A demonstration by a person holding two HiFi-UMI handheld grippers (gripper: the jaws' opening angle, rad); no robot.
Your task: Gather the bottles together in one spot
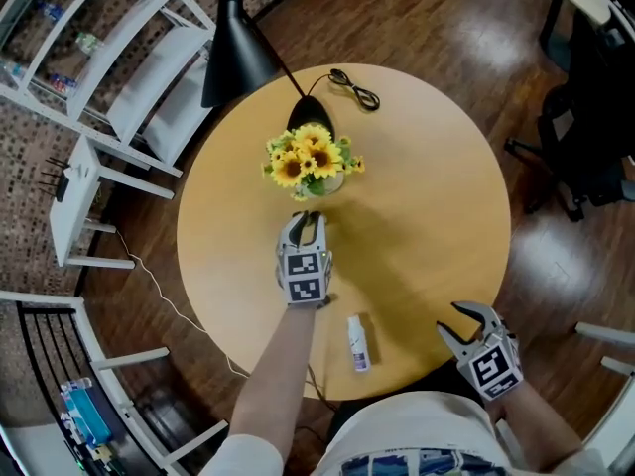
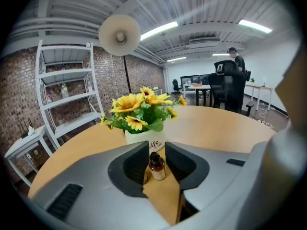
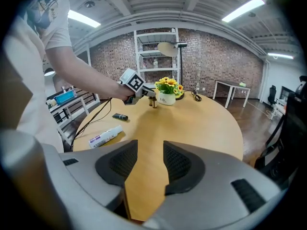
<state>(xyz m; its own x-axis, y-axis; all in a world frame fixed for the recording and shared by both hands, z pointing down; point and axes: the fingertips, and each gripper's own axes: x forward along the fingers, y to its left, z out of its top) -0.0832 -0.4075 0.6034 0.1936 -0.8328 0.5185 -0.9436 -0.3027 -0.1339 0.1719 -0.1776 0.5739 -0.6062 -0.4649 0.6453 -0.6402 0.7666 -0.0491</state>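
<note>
A small brown bottle (image 2: pixel 157 166) stands upright on the round wooden table (image 1: pixel 437 196), just in front of the white pot of sunflowers (image 1: pixel 313 165). My left gripper (image 1: pixel 310 222) is around it, jaws a little apart, and the pads do not visibly press on it. A second small amber bottle (image 3: pixel 148 101) stands right beside it, mostly hidden behind my left jaw. A white bottle (image 1: pixel 357 343) lies on its side near the table's front edge, and a small black bottle (image 3: pixel 120 116) lies further in. My right gripper (image 1: pixel 466 327) hovers open and empty at the front right edge.
A black floor lamp (image 1: pixel 238 38) leans over the table's far side and a black cable (image 1: pixel 357 89) lies on the tabletop. White shelving (image 1: pixel 109 77) stands at the left, an office chair (image 1: pixel 585 137) at the right.
</note>
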